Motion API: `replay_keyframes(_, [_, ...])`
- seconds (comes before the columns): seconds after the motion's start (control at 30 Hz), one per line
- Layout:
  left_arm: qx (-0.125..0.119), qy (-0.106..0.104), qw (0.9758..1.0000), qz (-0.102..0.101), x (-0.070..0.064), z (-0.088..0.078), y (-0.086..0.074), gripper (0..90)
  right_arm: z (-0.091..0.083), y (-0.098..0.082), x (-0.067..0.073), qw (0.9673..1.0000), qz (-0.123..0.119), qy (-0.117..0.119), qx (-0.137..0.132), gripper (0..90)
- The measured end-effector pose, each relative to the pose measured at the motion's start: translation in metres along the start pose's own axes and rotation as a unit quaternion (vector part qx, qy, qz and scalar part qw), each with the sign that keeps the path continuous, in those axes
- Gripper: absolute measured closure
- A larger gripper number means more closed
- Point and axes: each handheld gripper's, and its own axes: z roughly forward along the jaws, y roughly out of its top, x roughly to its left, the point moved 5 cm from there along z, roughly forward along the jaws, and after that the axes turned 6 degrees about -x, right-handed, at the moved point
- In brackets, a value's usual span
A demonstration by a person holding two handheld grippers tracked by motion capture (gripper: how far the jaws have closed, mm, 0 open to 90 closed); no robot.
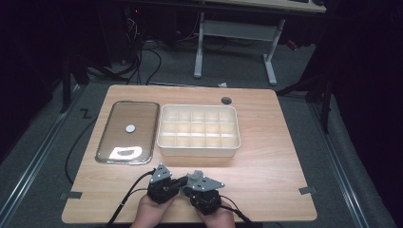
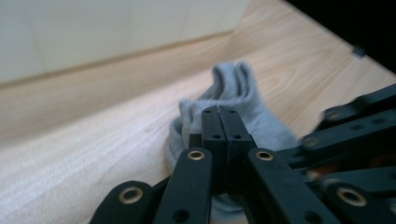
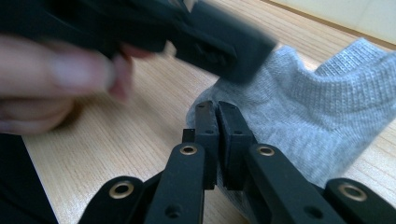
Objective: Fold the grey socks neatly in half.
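Observation:
A grey sock [image 3: 308, 98] lies bunched on the wooden table [image 1: 266, 161] near its front edge. Both grippers meet over it, close together. My left gripper [image 2: 219, 111] points at the sock [image 2: 243, 88] with its jaws pressed together on a fold of fabric. My right gripper [image 3: 217, 106] has its jaws nearly touching, pinching the sock's near edge. In the high view the left gripper [image 1: 182, 181] comes in from the left and the right gripper [image 1: 189, 189] from the right, a hand behind each. A hand [image 3: 56, 74] and the blurred left gripper cross the top of the right gripper view.
A white box [image 1: 198, 149] split into several compartments stands mid-table, just beyond the grippers. Left of it lies a clear rounded lid [image 1: 105, 142] with a white disc [image 1: 130, 128] on it. A cable hole [image 1: 226, 100] marks the far edge. Cables trail off the front.

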Motion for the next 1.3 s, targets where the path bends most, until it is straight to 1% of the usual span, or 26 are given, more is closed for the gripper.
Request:
replay_keyframes(0.1, [0.016, 0.003, 0.9999, -0.004, 0.003, 0.004, -0.004, 90.0, 0.000, 0.000, 0.000, 1.0000, 0.001, 0.001, 0.000, 86.8])
replay_keyframes(0.17, [0.020, 0.007, 0.9998, -0.005, 0.003, 0.005, -0.005, 90.0, -0.005, 0.003, 0.001, 0.9999, 0.006, 0.014, 0.002, 80.4])
replay_keyframes(0.2, [0.021, 0.008, 0.9997, -0.006, 0.004, 0.005, -0.005, 90.0, -0.010, 0.007, 0.001, 0.9996, 0.009, 0.024, -0.013, 79.6])
replay_keyframes(0.23, [0.021, 0.008, 0.9997, -0.006, 0.004, 0.005, -0.005, 90.0, -0.018, 0.012, 0.001, 0.9989, 0.013, 0.027, -0.035, 79.3])
replay_keyframes(0.27, [0.023, 0.008, 0.9997, -0.005, 0.004, 0.005, -0.005, 90.0, -0.025, 0.017, -0.001, 0.9983, 0.017, 0.022, -0.052, 79.4])
replay_keyframes(0.3, [0.023, 0.009, 0.9997, -0.005, 0.004, 0.005, -0.005, 90.0, -0.031, 0.021, -0.005, 0.9979, 0.014, 0.011, -0.062, 80.0])
replay_keyframes(0.33, [0.024, 0.010, 0.9997, -0.005, 0.004, 0.006, -0.005, 90.0, -0.035, 0.023, -0.009, 0.9978, 0.010, -0.001, -0.065, 80.5])
replay_keyframes(0.4, [0.026, 0.012, 0.9996, -0.005, 0.005, 0.006, -0.005, 90.0, -0.034, 0.019, -0.020, 0.9985, 0.008, -0.028, -0.047, 80.8])
replay_keyframes(0.43, [0.026, 0.013, 0.9996, -0.005, 0.005, 0.006, -0.005, 90.0, -0.031, 0.014, -0.024, 0.9987, 0.007, -0.035, -0.036, 80.9])
replay_keyframes(0.53, [0.027, 0.016, 0.9995, -0.001, 0.004, 0.006, -0.005, 90.0, -0.023, 0.000, -0.028, 0.9988, -0.004, -0.049, -0.006, 80.7])
replay_keyframes(0.57, [0.026, 0.018, 0.9995, 0.000, 0.004, 0.006, -0.005, 90.0, -0.020, -0.004, -0.028, 0.9986, -0.007, -0.052, -0.001, 80.6])
replay_keyframes(0.67, [0.018, 0.026, 0.9995, 0.007, 0.002, 0.004, -0.004, 90.0, -0.018, -0.007, -0.026, 0.9984, -0.006, -0.055, -0.010, 80.6])
replay_keyframes(0.7, [0.011, 0.019, 0.9997, 0.009, -0.003, 0.001, -0.002, 89.5, -0.018, -0.007, -0.025, 0.9984, -0.006, -0.056, -0.009, 80.6])
replay_keyframes(0.73, [0.003, 0.008, 0.9999, 0.010, -0.009, -0.002, 0.001, 88.9, -0.017, -0.007, -0.024, 0.9983, -0.009, -0.057, -0.009, 80.6])
replay_keyframes(0.77, [-0.008, 0.001, 0.9998, 0.019, -0.016, -0.006, 0.006, 88.7, -0.017, -0.007, -0.024, 0.9982, -0.012, -0.058, -0.008, 80.6])
replay_keyframes(0.8, [-0.017, 0.001, 0.9994, 0.031, -0.022, -0.008, 0.009, 88.7, -0.017, -0.007, -0.024, 0.9983, -0.011, -0.057, -0.007, 80.6])
replay_keyframes(0.83, [-0.018, 0.003, 0.9991, 0.039, -0.025, -0.007, 0.010, 88.7, -0.017, -0.008, -0.025, 0.9984, -0.010, -0.056, -0.008, 80.6])
replay_keyframes(0.87, [-0.011, 0.006, 0.9991, 0.041, -0.025, -0.005, 0.009, 88.9, -0.016, -0.008, -0.025, 0.9985, -0.009, -0.054, -0.008, 80.7])
replay_keyframes(0.9, [0.003, 0.016, 0.9989, 0.044, -0.022, -0.001, 0.005, 89.2, -0.016, -0.008, -0.025, 0.9985, -0.009, -0.054, -0.008, 80.7])
replay_keyframes(0.97, [0.025, 0.023, 0.9986, 0.041, -0.017, 0.005, -0.003, 90.0, -0.016, -0.007, -0.025, 0.9985, -0.011, -0.053, -0.008, 80.7])
replay_keyframes(1.03, [0.036, 0.032, 0.9977, 0.047, -0.013, 0.006, -0.008, 90.0, -0.016, -0.007, -0.026, 0.9985, -0.010, -0.052, -0.008, 80.6])
replay_keyframes(1.07, [0.040, 0.036, 0.9971, 0.054, -0.012, 0.006, -0.009, 90.0, -0.016, -0.007, -0.026, 0.9986, -0.007, -0.052, -0.008, 80.4])
replay_keyframes(1.1, [0.040, 0.037, 0.9969, 0.057, -0.012, 0.007, -0.010, 90.0, -0.017, -0.006, -0.026, 0.9986, -0.005, -0.052, -0.004, 78.8])
replay_keyframes(1.17, [0.035, 0.040, 0.9966, 0.063, -0.013, 0.007, -0.011, 90.0, -0.020, -0.004, -0.025, 0.9984, 0.002, -0.056, -0.005, 73.3])
replay_keyframes(1.23, [0.034, 0.046, 0.9954, 0.076, -0.015, 0.007, -0.012, 90.0, -0.028, -0.001, -0.023, 0.9979, 0.017, -0.057, -0.024, 67.2])
replay_keyframes(1.3, [0.034, 0.050, 0.9947, 0.083, -0.016, 0.008, -0.013, 90.0, -0.032, -0.002, -0.023, 0.9971, 0.037, -0.062, -0.026, 60.8])
